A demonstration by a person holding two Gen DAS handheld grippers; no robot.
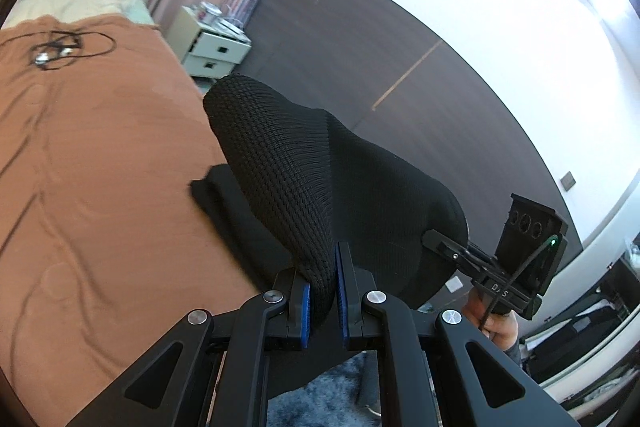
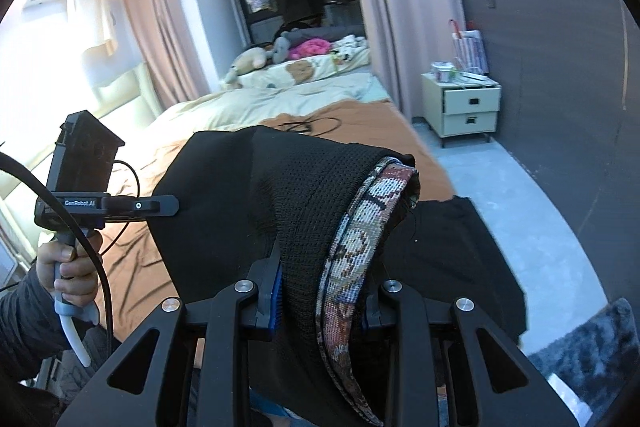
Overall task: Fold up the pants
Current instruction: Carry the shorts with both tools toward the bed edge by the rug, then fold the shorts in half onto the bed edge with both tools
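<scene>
While pants (image 1: 288, 163) hang above bed (image 1: 100, 147), left tool (image 1: 322, 297), right tool (image 2: 320, 307) (both) clamp fabric.

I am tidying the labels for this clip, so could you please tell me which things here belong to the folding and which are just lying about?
Job: black pants; left gripper; right gripper; brown bedspread.
Lying about: black cable; nightstand; pink cloth; soft toy.

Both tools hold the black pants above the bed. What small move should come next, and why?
Probably lower both tools toward the brown bedspread. The left tool and right tool each clamp the black pants, lifted with part already lying on the bed.
</scene>
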